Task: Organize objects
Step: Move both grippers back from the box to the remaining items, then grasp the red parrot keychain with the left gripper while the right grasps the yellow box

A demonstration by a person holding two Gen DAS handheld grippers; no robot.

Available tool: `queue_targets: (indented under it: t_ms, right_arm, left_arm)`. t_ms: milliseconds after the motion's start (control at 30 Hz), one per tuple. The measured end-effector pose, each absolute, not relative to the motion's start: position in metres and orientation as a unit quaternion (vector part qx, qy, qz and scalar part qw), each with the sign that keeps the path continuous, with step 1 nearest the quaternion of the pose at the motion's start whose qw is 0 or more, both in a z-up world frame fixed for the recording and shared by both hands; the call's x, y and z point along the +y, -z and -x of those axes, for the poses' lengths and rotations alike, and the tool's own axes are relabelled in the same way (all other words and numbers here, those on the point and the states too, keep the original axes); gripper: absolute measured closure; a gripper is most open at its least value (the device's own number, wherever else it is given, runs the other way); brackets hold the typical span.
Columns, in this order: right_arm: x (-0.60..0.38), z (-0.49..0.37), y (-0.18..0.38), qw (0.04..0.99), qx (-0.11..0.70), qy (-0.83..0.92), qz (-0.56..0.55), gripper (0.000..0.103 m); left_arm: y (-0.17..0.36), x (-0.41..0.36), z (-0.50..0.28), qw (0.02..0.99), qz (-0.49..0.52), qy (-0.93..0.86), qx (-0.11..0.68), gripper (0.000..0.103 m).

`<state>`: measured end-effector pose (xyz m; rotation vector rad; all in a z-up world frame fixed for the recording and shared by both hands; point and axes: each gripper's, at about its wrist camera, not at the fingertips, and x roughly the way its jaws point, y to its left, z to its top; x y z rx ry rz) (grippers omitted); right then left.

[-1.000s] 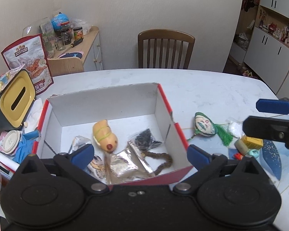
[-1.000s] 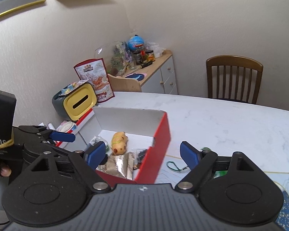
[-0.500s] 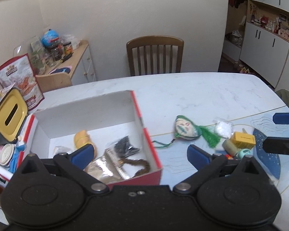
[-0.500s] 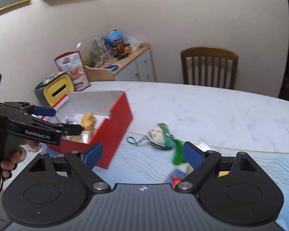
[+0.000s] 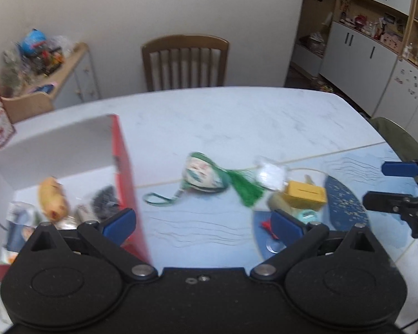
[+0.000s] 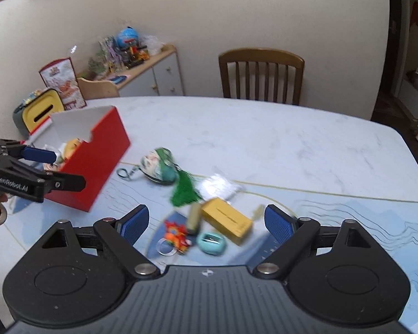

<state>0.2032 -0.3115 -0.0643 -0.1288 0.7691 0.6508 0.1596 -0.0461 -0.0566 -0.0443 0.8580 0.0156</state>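
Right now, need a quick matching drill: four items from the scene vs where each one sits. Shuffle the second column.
Things:
1. yellow plush toy
2. tassel
3. teal case
4. chair

Places:
A. behind the table's far edge
B. between the right gripper's open jaws
C. inside the red box
D. trailing from the painted ornament

Pairs: 1-C, 2-D, 3-B, 4-A

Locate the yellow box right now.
The yellow box lies on the table, right of the red box, in the loose cluster between the right gripper fingers in the right wrist view: teal case just in front, white packet behind it.
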Motion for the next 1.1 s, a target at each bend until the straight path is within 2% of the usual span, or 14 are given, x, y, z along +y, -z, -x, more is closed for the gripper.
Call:
queue_targets:
  t_ms: [333,833,967,1100]
  right_arm:
    - [-0.324,-0.23,0.098,0.861,0.388,-0.31,0.108,0.013]
    - [-0.314,-0.267,0.135,0.841,0.418,-0.329,0.102,0.013]
    - [-0.304,-0.275,0.141,0.832,0.423,-0.341,0.116,0.018]
    - [-0.297,-0.284,0.149,0.821,0.431,-0.355,0.122,0.028]
  left_arm:
    - [0.102,-0.09,-0.173,0.898,0.006,0.015,0.439,0.001]
    - [0.147,-0.125,-0.196,0.894,-0.01,0.042,0.446,0.001]
    - [0.158,-0.131,-0.202,0.893,-0.024,0.05,0.446,0.001]
    - [0.165,-0.135,-0.207,0.894,-0.035,0.062,0.443,0.002]
